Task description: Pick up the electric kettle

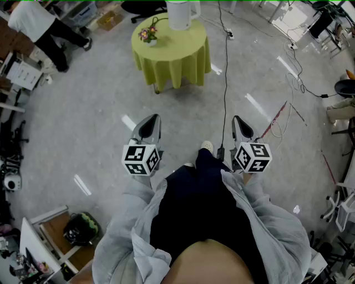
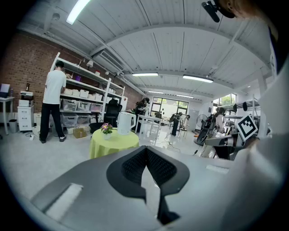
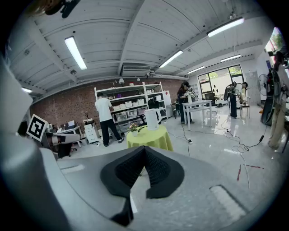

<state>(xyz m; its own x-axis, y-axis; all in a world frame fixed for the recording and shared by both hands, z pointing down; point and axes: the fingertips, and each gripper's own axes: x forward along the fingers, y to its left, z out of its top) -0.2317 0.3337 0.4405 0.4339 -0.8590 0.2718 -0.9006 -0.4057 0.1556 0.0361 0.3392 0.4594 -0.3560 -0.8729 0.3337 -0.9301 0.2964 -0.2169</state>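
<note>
Head view: left gripper (image 1: 152, 118) and right gripper (image 1: 238, 121) are both closed and empty; the electric kettle (image 1: 181, 13) stands well ahead of their fingertips. Arriving unopened, they would probably knock it over.

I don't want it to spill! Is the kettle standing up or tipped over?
Standing up. The white kettle sits upright on the yellow-green tablecloth, beside a small flower pot.
</note>
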